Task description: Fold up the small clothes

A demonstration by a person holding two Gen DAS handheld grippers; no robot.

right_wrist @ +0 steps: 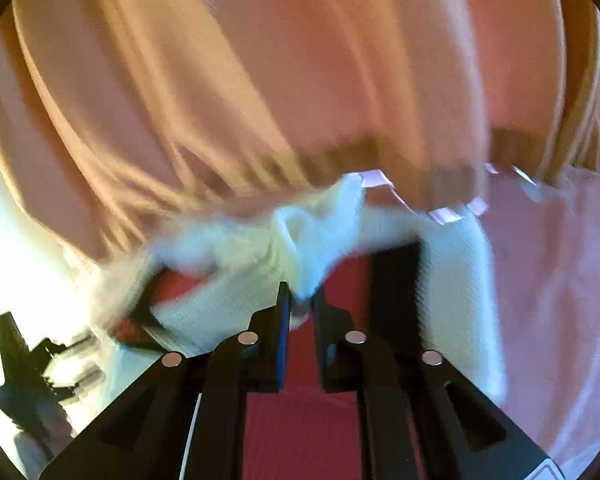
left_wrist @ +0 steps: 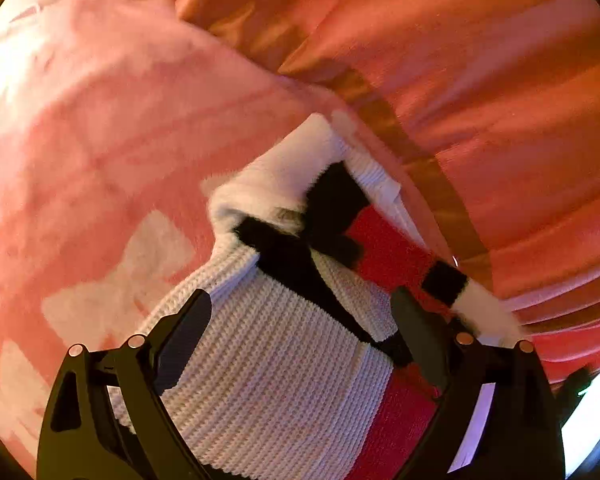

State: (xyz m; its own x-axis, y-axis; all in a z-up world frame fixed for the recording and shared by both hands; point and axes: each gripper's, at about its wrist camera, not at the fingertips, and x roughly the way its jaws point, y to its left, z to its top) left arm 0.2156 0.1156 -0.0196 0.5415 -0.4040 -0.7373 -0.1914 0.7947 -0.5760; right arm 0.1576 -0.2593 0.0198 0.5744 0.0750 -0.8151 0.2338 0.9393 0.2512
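A small knitted sweater [left_wrist: 276,360], white with red panels and black lines, lies bunched on a pink blanket [left_wrist: 112,152]. My left gripper [left_wrist: 300,312] is open, its two black fingers standing wide apart over the sweater's white knit. In the right wrist view the same sweater [right_wrist: 228,300] is blurred. My right gripper [right_wrist: 300,300] is shut on a white fold of the sweater, pinched between its narrow-set fingers.
Orange-pink curtain fabric [left_wrist: 480,92] with a brown band hangs behind the sweater and also fills the right wrist view [right_wrist: 260,80]. The other gripper's black body [right_wrist: 24,368] shows at the lower left of the right wrist view, against bright light.
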